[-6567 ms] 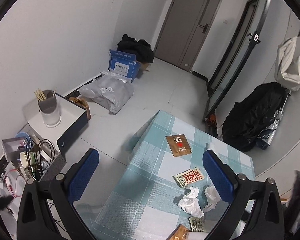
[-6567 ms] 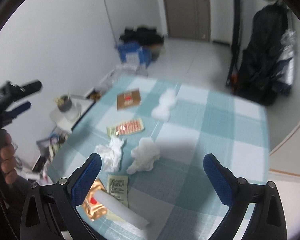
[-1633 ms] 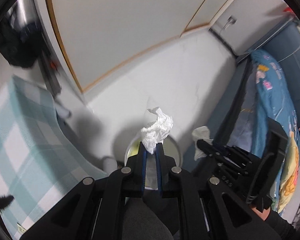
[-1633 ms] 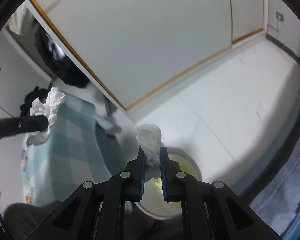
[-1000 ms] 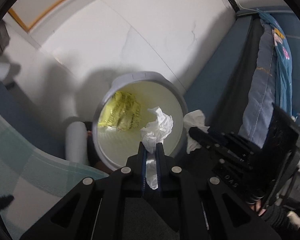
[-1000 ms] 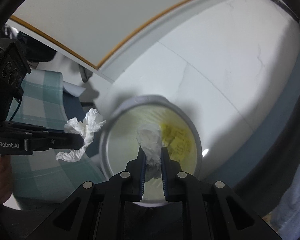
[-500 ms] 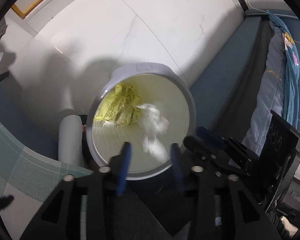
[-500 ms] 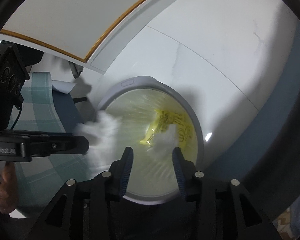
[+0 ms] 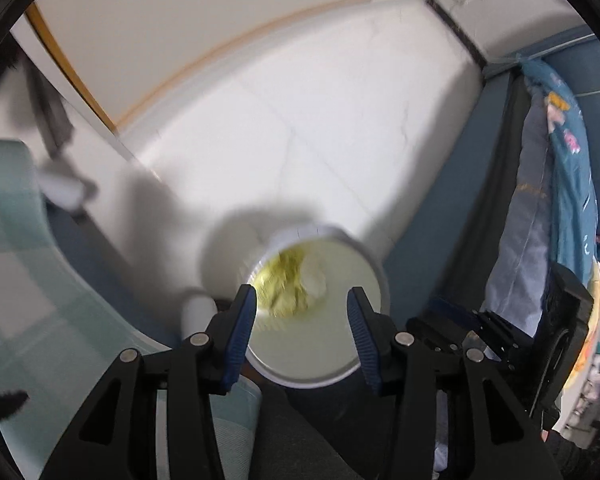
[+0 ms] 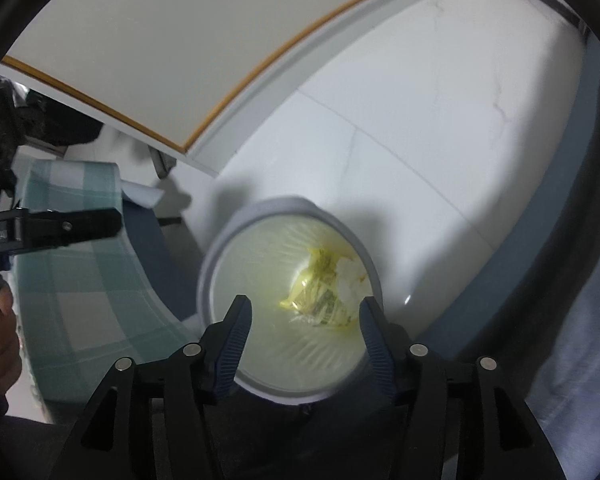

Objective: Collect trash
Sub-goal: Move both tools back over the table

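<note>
Drop step at bin [image 10: 210, 264], both grippers empty.
Left gripper [image 9: 302, 312] and right gripper [image 10: 304, 322] jaws opening, nothing between; 2 tissues [image 10: 350, 278] lie in bin below fingertips. Next: return to table [image 10: 72, 280] for remaining trash.

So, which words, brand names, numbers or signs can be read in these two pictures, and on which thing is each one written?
"Robot.AI", cut off at the picture's edge: white letters on the black body of the left gripper, right wrist view.
Print on the crumpled yellow plastic wrapper in the round grey waste bin: too small to read.
Cartoon pattern on the blue bedding: too blurred to read.
Nothing else legible.
</note>
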Available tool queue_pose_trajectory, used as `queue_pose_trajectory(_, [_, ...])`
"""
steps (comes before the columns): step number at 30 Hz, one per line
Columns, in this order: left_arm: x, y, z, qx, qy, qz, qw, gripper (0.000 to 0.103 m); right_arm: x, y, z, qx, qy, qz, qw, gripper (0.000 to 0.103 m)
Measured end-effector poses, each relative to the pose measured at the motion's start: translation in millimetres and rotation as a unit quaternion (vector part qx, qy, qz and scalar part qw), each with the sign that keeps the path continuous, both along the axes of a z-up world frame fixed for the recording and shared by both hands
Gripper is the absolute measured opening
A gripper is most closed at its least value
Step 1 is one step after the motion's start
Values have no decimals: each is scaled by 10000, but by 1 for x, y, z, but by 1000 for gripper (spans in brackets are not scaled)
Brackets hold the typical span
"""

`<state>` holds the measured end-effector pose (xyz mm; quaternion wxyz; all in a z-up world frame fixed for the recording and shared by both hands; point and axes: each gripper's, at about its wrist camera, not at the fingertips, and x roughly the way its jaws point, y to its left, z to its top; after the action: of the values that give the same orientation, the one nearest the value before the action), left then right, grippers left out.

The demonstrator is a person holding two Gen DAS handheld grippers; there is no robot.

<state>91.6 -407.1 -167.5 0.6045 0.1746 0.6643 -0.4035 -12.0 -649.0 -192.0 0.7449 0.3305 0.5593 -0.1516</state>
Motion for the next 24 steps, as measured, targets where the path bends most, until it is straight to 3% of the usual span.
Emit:
queue_pose_trajectory(4, [1, 15, 42, -349, -705, 185, 9967, 50, 4, 2, 33, -214, -296, 46, 9993, 61])
queue_pose_trajectory(7, [-1, 35, 75, -562, -1315, 389, 9890, 54, 8, 6, 62, -340, -608, 88, 9975, 64])
queue_pose_trajectory(10, [-1, 56, 97, -746, -1611, 764, 9811, 54, 13, 12, 94, -443, -966, 120, 9943, 69])
queue_pose_trajectory(15, [-6, 100, 139, -953, -2595, 1423, 9504, 59, 24, 37, 149, -645, -1583, 324, 9847, 71])
queue_pose_trajectory(18, [-9, 135, 162, -1133, -2969, 1816, 9306, 68, 31, 59, 181, -783, -1928, 553, 9765, 75])
queue_pose_trajectory(21, [-13, 162, 182, -1264, -3203, 2061, 9159, 73, 38, 84, 210, -952, -2280, 845, 9653, 77])
queue_pose_trajectory(23, [-17, 181, 196, -1305, -3446, 2279, 9013, 78, 42, 107, 231, -1074, -2566, 1031, 9550, 81])
queue_pose_trajectory(24, [-18, 193, 202, -1307, -3622, 2454, 8897, 79, 44, 116, 239, -1107, -2682, 1103, 9506, 83])
